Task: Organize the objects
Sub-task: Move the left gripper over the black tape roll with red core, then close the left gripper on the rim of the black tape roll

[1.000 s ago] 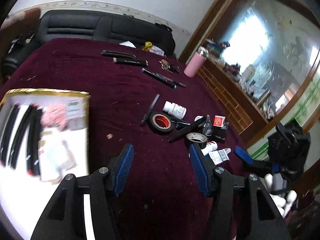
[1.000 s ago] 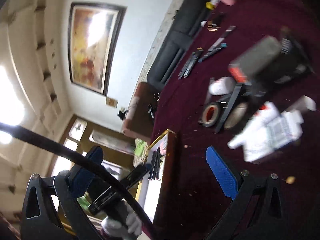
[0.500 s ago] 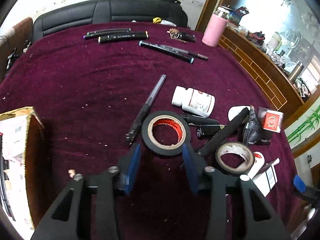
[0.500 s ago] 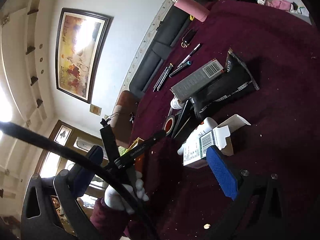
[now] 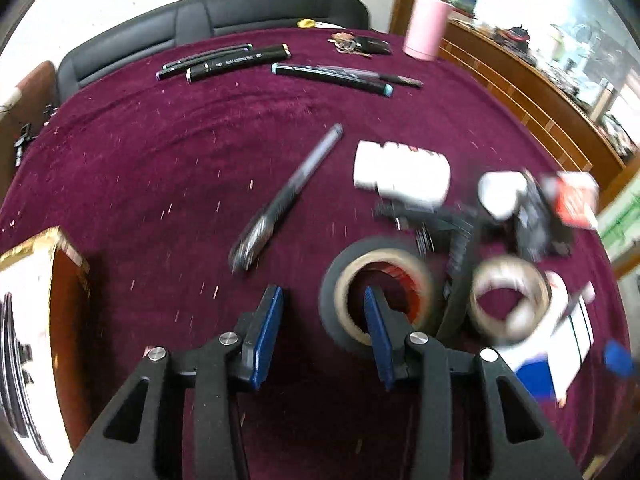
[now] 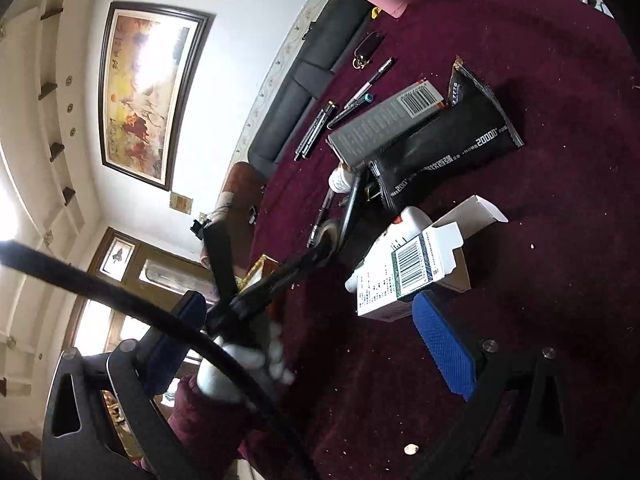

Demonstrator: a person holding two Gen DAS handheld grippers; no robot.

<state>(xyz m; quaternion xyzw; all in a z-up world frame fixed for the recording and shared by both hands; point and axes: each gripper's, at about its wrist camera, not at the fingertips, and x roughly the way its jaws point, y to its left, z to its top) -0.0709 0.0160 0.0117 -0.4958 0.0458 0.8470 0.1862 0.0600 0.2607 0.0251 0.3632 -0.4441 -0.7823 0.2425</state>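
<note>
Behind the left gripper (image 5: 322,316), blurred tape roll (image 5: 378,290), perhaps ungripped.

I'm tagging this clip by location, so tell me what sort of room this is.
Probably a home living or sitting room: a black sofa stands behind the table with the maroon cloth, a framed painting hangs on the wall, and a wooden cabinet crowded with household bits runs alongside.

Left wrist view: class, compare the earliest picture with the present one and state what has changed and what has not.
The left claw has come down and forward over the maroon cloth to the black tape roll, and its jaws have narrowed. One finger now sits inside the roll's core, the other outside its wall; no firm grip shows yet. The right claw stays open and empty. The markers, the white bottle and the pink tumbler lie where they were.
</note>
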